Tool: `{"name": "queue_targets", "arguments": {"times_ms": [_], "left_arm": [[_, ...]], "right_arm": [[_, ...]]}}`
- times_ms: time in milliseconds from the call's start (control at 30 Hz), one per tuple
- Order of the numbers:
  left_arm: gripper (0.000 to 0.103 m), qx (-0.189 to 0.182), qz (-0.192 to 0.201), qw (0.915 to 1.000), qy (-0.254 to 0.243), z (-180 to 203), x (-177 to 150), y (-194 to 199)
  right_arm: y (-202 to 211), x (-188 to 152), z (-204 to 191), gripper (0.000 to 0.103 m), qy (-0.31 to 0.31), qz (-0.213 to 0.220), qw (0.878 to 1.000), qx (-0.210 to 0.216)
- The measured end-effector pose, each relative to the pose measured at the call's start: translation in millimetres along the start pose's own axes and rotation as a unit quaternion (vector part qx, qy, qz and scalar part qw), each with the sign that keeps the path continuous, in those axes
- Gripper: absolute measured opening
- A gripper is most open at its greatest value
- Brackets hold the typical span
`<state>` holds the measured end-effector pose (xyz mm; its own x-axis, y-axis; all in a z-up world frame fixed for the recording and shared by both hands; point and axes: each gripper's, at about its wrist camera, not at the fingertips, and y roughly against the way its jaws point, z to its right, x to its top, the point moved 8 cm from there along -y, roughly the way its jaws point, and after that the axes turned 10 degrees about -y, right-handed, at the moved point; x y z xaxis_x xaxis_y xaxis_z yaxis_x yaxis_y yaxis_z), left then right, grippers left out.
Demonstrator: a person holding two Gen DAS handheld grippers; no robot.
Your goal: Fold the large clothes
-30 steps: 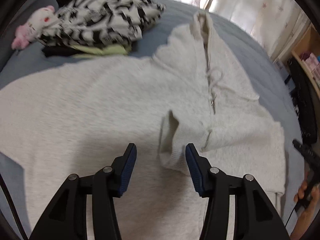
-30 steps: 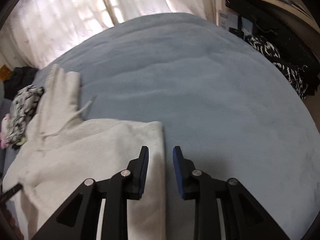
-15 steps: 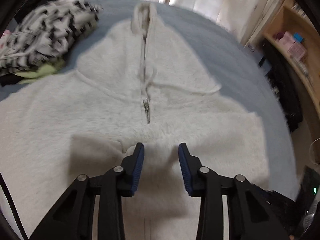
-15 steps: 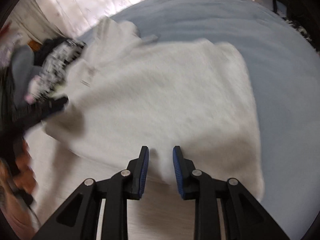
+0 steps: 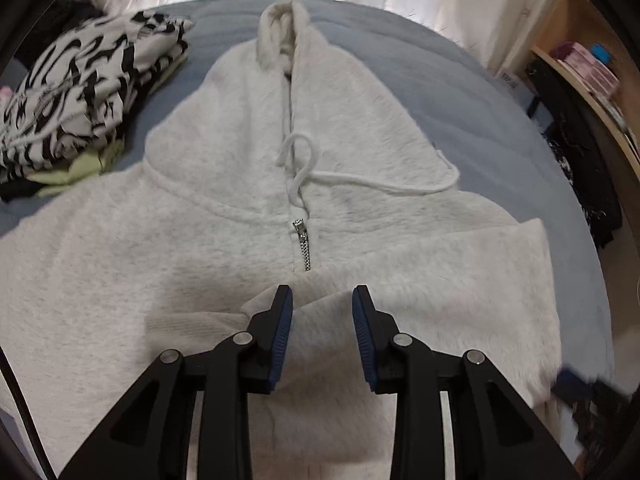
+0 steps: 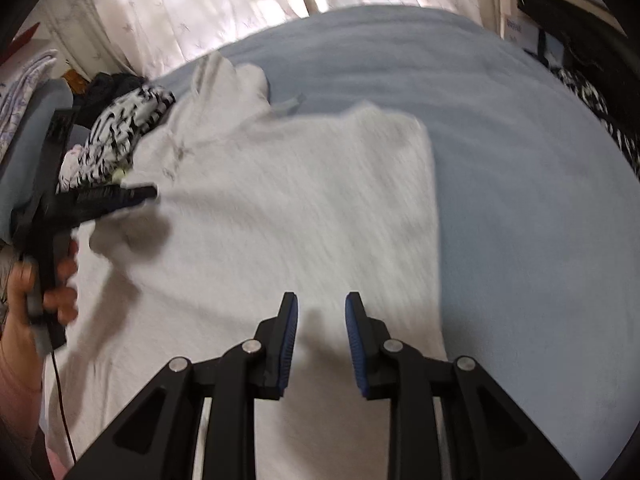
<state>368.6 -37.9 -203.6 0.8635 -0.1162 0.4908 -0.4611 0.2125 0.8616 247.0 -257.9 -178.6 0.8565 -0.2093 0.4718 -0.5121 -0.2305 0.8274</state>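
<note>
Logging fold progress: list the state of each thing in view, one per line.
Hoodie: flat on bed, zipped, right sleeve folded across chest.
Left gripper: shut on sleeve cuff.
Right gripper: open above hoodie.
Patterned clothes: folded, stacked.

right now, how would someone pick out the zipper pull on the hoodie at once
A pale fleece hoodie lies spread front-up on the blue bed. Follow its centre line down from the hood, past the looped white drawstring. The zipper pull hangs just below, the only shiny metal on the fabric.
</note>
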Motion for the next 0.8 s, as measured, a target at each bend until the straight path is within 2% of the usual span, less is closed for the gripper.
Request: {"name": "queue_targets", "arguments": {"times_ms": [67,167,300,367,433,467,533,667,800], "left_arm": [[0.029,-0.003,-0.003,1.0000,0.003,-3.4,-5.0,2.8],[0.029,-0.016,-0.013,0.9998,-0.009,-5.4,-21.1,2.4],[0.029,-0.017,-0.019,0.9990,-0.037,1.6,-40.6,0.3],[0.029,-0.005,-0.020,0.9983,-0.054,6.6,-45.1,-4.3],[0.029,0.003,-0.023,0.9979,-0.061,6.6,-43.3,-9.6],[0.029,0.003,-0.025,0.9981,-0.056,5.7,-41.3,-11.4],[0.029,-0.002,-0.030,0.9989,-0.036,1.5,-34.1,-16.3],[0.029,0.006,-0.042,0.9991,-0.007,-6.2,-17.9,-29.9],[0.030,0.024,-0.054,0.9982,-0.004,-5.2,-8.5,-42.8]], "right_arm": [[-9.9,13.6,-11.5,0.025,-0.001,0.006,1.000,0.011],[-33.9,36.2,-35.4,0.025,-0.018,0.004,0.999,0.050],[-60.9,58.3,-61.7,0.025,-0.025,0.011,0.997,0.075],[-72.6,61.5,-67.5,0.024,-0.018,0.010,0.997,0.071],[-88.1,64.3,-60.2,0.024,-0.011,0.006,0.999,0.038],[-94.7,67.0,-49.4,0.024,-0.006,0.011,1.000,0.004],[-99.1,72.4,-25.3,0.021,-0.008,0.020,0.999,-0.034],[-90.3,82.8,24.1,0.000,-0.044,0.028,0.998,-0.043],[-82.0,84.9,44.7,0.000,-0.074,0.028,0.997,-0.025]]}}
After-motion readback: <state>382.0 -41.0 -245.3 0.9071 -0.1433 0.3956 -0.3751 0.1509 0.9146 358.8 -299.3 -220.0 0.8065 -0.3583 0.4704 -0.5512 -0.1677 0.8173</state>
